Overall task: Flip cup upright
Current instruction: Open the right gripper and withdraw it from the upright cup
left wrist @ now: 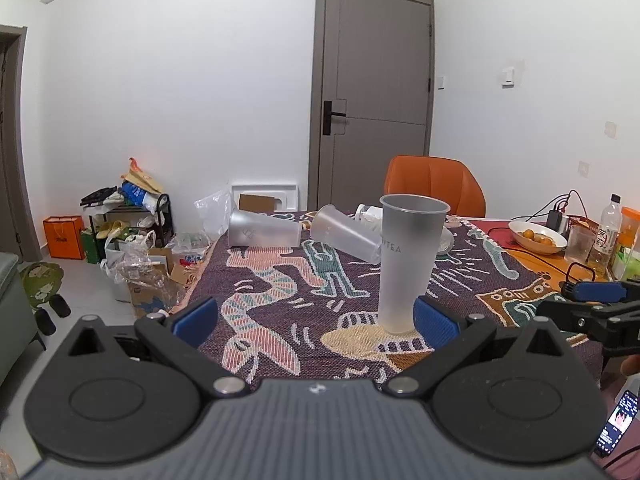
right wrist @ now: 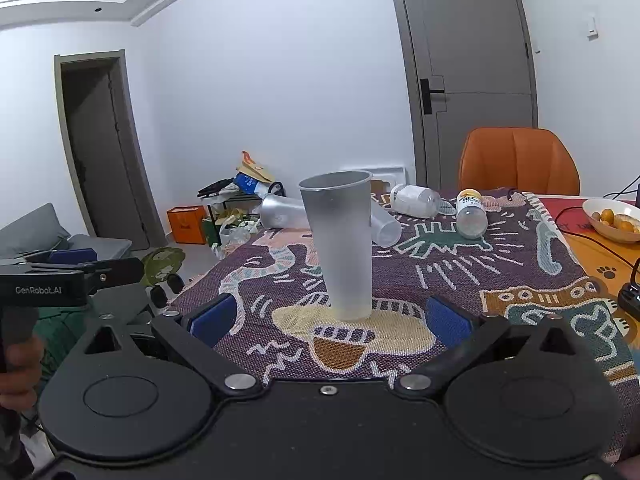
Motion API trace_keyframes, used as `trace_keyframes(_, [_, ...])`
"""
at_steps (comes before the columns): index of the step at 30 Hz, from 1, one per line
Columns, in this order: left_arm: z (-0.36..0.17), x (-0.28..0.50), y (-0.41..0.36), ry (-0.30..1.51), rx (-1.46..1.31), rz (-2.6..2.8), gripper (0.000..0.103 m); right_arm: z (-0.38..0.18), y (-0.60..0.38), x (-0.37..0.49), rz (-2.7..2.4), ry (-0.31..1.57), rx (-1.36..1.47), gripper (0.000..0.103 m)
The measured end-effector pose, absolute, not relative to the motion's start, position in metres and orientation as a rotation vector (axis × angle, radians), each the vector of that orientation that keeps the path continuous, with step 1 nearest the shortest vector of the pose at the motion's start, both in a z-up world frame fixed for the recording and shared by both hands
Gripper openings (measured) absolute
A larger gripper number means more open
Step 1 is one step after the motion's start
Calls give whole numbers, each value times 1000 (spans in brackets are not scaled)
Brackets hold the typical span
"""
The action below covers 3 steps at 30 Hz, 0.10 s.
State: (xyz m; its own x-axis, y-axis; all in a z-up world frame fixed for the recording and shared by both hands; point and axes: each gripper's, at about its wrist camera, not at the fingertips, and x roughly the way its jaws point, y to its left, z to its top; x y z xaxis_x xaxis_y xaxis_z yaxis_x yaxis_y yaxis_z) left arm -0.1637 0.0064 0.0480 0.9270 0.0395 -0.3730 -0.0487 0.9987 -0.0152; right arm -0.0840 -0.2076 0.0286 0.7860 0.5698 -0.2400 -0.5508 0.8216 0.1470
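A tall frosted plastic cup (left wrist: pixel 408 264) stands upright, mouth up, on the patterned cloth (left wrist: pixel 280 288). It also shows in the right wrist view (right wrist: pixel 344 248). My left gripper (left wrist: pixel 316 316) is open and empty, with the cup just in front of its right finger. My right gripper (right wrist: pixel 326 316) is open and empty, with the cup standing just beyond the gap between its fingers. Two more frosted cups (left wrist: pixel 264 229) (left wrist: pixel 346 234) lie on their sides at the far edge of the cloth.
Two bottles (right wrist: pixel 414 200) (right wrist: pixel 471 213) lie on the cloth at the back. A bowl of oranges (left wrist: pixel 538 236), cables and bottles sit at the right. An orange chair (left wrist: pixel 434 188) stands behind the table. The table's left edge drops to a cluttered floor.
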Motion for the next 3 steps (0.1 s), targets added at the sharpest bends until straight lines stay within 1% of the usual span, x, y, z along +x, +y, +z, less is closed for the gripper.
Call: trace_keyframes(3, [48,-164,7,381,-26,44,103,29,-207,-84,605,281,69,103])
